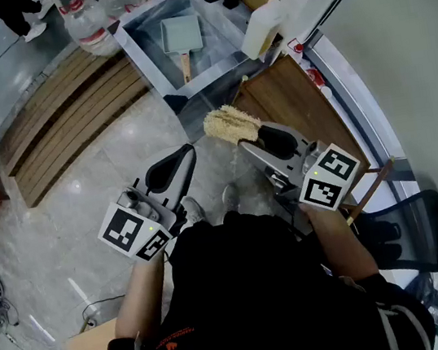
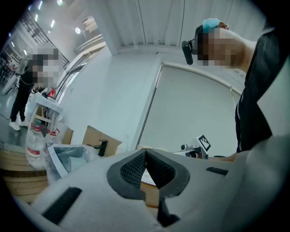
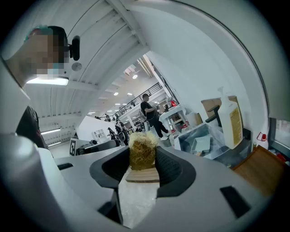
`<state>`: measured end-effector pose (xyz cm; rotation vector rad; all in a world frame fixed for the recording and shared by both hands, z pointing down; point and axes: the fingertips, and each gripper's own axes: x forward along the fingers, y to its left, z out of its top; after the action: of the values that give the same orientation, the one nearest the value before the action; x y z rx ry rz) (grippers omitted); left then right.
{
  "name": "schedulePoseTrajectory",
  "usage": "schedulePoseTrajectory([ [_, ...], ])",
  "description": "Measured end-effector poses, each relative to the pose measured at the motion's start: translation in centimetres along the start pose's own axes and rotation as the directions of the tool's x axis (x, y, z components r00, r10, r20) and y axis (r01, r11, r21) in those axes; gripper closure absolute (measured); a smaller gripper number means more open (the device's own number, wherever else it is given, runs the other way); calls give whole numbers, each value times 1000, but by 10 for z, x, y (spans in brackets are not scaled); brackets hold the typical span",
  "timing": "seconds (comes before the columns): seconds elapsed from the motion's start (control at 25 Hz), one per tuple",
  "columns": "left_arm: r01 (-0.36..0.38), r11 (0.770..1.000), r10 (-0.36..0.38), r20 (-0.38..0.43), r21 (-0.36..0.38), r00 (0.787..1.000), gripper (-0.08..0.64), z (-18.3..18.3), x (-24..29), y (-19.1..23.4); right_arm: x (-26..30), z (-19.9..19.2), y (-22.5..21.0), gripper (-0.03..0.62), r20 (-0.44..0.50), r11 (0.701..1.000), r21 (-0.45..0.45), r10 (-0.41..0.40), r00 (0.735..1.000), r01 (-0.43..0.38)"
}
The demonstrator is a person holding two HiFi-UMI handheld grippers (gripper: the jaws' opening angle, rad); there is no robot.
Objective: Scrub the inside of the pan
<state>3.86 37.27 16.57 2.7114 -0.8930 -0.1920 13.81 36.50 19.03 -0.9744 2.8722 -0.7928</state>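
Ahead, the pan (image 1: 181,34) lies in the sink (image 1: 143,58) between water bottles (image 1: 92,21) and a white jug (image 1: 266,27), open floor (image 1: 109,158) before it, right tool (image 1: 256,135) clamped on a scrubber (image 1: 232,124), left tool (image 1: 187,153) closed on nothing.

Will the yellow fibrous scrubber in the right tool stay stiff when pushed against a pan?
Likely soft, not stiff: the scrubber is a loose tangle of fibres, so it should squash. It seems light, held out by the right tool alone.

Coarse fibrous scrubber (image 1: 232,124), matt grey pan (image 1: 180,32) with wooden handle (image 1: 184,66), shiny metal sink (image 1: 141,59), glossy floor (image 1: 118,161)
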Motion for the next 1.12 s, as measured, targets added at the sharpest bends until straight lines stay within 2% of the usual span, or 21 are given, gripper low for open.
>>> schedulePoseTrajectory([
  [0.36,-12,1000,12,-8,-4,1000,541,-5,2,6,5,3,-7,407,18,1000,19,9,1000,-10],
  [1.12,-101,994,101,14,30,995,541,-4,27,1,-11,21,-40,407,16,997,3,73,997,-73],
])
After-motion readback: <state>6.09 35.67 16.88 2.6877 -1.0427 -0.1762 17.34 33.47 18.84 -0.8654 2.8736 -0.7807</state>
